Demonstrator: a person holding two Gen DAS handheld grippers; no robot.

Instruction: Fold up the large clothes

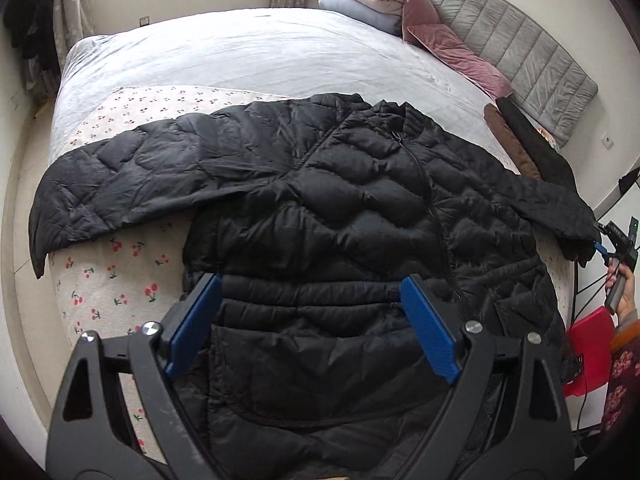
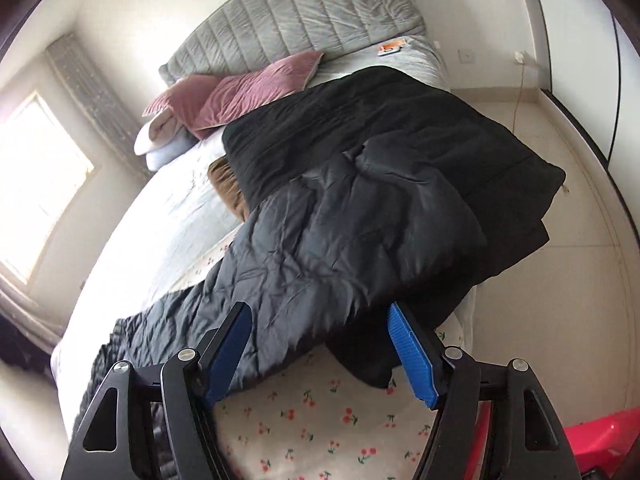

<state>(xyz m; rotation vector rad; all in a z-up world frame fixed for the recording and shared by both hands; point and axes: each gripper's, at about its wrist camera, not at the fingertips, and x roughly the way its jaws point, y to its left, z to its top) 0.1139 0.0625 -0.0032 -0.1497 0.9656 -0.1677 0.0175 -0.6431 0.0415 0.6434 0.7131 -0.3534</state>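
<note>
Left wrist view: the black jacket (image 1: 340,208) is spread on the bed (image 1: 240,60), both tools (left (image 1: 312,328), right (image 2: 320,344)) are released, and the three-o'clock sleeve (image 1: 560,216) overhanging the edge could slip floorward.

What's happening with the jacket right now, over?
Left gripper open above the jacket's hem, holding nothing. Right gripper open by a sleeve, empty. Black jacket spread flat on the bed, not yet folded. Another dark garment lies beside it.
</note>
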